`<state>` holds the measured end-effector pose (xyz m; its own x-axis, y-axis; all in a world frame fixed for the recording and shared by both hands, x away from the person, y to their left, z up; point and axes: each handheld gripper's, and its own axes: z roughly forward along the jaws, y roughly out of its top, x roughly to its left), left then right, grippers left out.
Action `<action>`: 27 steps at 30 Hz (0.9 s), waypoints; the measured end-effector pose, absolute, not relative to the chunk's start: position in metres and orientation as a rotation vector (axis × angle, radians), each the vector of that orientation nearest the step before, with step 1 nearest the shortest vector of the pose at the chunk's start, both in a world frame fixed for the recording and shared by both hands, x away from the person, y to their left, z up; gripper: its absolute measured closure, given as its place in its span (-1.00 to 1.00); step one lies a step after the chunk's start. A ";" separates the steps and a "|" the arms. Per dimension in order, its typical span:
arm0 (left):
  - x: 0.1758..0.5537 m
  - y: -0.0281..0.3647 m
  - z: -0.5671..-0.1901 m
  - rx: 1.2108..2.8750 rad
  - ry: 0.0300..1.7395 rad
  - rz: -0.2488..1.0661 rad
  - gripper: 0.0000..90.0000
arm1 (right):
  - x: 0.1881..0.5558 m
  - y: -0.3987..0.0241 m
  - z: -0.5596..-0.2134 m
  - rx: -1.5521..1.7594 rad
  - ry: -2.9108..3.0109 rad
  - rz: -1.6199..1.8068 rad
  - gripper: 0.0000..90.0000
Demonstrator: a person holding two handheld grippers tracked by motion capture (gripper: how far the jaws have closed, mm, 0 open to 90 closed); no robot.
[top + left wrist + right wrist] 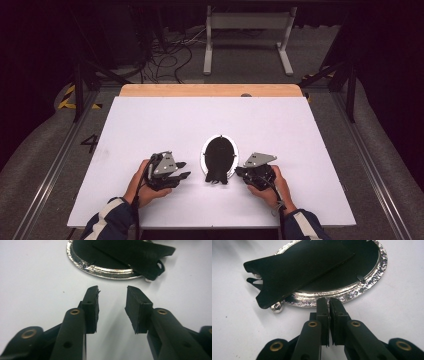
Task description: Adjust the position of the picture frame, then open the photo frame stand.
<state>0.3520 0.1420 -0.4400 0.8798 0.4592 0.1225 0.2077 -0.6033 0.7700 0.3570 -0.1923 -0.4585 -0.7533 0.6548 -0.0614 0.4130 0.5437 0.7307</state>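
Since the white table top (150, 130) carries almost nothing else, work centres on one item: an oval picture frame (219, 156) lying face down near the front edge, midway between the two grippers. Its hammered silver rim (364, 283) rests flat on the board, and the black back panel faces up with the easel stand (299, 270) folded out across it, its forked foot overhanging the rim toward the person. That orientation likely exposes the small turn clip (361, 278) on the backing for access. Right gripper (329, 302) sits with its tips at the rim's edge, touching or just short of it, jaws pressed nearly together on nothing, probably poised to steady or nudge the frame. Left gripper (111, 293) rests on the table just beside the frame, jaws spread and empty, aimed at the stand's foot. No brand, label or legible writing appears on the frame or the grippers.
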 end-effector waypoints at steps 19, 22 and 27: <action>0.314 0.217 -0.450 2.158 0.708 0.435 -0.75 | 0.335 -0.197 -0.449 0.881 2.502 1.047 0.43; 0.309 0.228 -0.455 2.156 0.734 0.420 -0.82 | 0.327 -0.199 -0.446 0.878 2.503 1.055 0.22; 0.307 0.240 -0.459 2.153 0.762 0.403 -0.89 | 0.318 -0.200 -0.446 0.873 2.489 1.041 -0.15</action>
